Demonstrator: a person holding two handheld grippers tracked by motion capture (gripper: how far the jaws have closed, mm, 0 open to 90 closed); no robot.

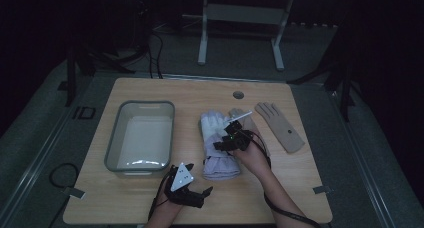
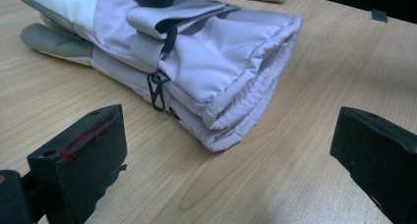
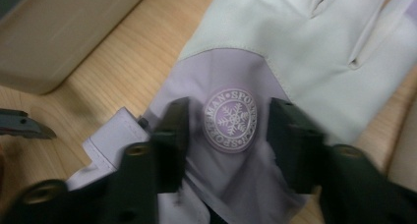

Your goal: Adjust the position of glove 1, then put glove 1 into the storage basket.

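The lilac and white ski gloves [image 1: 218, 145] lie stacked in the middle of the wooden table [image 1: 150, 198], cuffs toward the person, between the clear plastic tub [image 1: 141, 138] and a tan glove [image 1: 280, 126] lying farther right. The right gripper [image 1: 227, 144] is down on top of the stack, its jaws partly apart either side of the round snowflake badge [image 3: 231, 119], pinching nothing. The left gripper [image 1: 192, 194] rests near the table's front edge, just short of the cuffs, its jaws wide apart and empty.

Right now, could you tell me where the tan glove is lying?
In the high view the tan glove lies flat at the table's right side, just right of the lilac ski gloves.
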